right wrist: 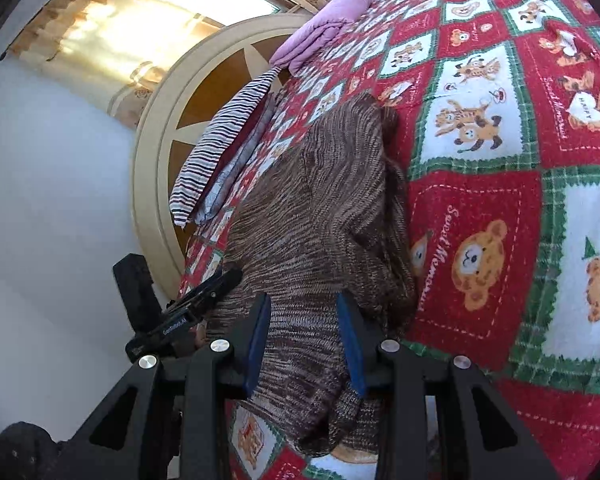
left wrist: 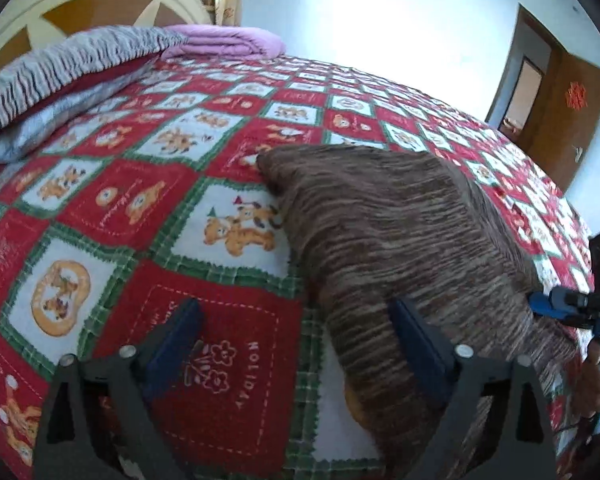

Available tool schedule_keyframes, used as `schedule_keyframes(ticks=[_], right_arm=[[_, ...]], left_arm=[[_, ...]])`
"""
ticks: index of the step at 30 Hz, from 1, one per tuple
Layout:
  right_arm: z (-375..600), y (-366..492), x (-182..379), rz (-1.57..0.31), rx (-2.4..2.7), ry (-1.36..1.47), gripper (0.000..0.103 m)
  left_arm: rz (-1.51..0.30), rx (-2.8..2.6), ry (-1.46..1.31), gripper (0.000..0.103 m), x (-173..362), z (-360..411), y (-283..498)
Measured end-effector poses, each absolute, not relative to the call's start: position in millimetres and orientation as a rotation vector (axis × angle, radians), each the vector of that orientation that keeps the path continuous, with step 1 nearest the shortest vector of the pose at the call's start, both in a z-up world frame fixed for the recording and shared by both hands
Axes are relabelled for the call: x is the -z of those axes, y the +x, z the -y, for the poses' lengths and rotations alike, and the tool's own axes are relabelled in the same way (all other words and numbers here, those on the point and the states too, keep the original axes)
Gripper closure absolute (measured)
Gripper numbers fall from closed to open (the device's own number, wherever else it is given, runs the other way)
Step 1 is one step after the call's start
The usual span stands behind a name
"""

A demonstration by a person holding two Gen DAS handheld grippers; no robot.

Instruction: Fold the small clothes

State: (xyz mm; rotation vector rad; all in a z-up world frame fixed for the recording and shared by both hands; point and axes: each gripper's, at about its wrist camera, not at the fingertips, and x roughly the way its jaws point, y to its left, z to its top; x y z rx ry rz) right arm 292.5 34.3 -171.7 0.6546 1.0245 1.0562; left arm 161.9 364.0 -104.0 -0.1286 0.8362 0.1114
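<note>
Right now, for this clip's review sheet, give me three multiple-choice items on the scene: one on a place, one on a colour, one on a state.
1. Where does the brown knit garment lie?
A. on the patchwork bedspread
B. on the floor
C. over the headboard

2. What colour is the folded blanket at the head of the bed?
A. yellow
B. purple
C. black

3. How does the left tool stand?
A. clamped on the purple blanket
B. shut with nothing in it
C. open wide, pads gripping nothing

Answers:
1. A, the knit spreads over the red, white and green squares in both views.
2. B, it shows lilac beside the striped bedding.
3. C, one pad is over bare bedspread, the other at the garment's edge.
</note>
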Motion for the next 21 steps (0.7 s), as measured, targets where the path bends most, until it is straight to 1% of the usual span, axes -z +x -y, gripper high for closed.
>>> schedule_keyframes(ticks=[3,5,7,11,13,15,17,18,21], right_arm=[[-22.3,285.9,173.7,-1.024,-1.016,0.699,0.067],[-17.8,265.6,155.0,-0.984,-0.892,0.587,0.066],[-19.2,241.9,130.5,-0.915,-0.818,0.458,0.060],[-22.3,195.3,74.9,-0.728,-0.704,0.236,0.059],[-16.4,180.9,55.2,-0.652,-0.674,0.192,0.058],[-13.6,169.4,39.1,-0.590,-0.645,0.172,0.055],[-14.3,163.0,23.5,-0.538,-0.617,0.170,0.044],[-15.0,159.2,15.6,-0.512,-0.604,0.171,0.042],[-10.8,153.4,4.5,-0.480,-0.594,0.179,0.040]], left_arm=[[-0.832,-0.139,-0.092,0.005,99.0,-357.5,156.1],[-0.834,-0.168,-0.079,0.006,87.8,-349.4,144.4],[-0.800,-0.162,-0.057,0.006,73.7,-340.4,129.9],[-0.708,-0.144,0.036,0.005,37.4,-312.9,103.8],[-0.669,-0.134,0.058,0.005,20.9,-303.3,94.3],[-0.643,-0.114,0.056,0.004,10.2,-299.1,90.0],[-0.618,-0.098,0.066,0.003,0.9,-293.5,85.0],[-0.609,-0.094,0.070,0.003,-1.5,-292.1,84.9],[-0.591,-0.084,0.073,0.003,-7.1,-287.7,81.2]])
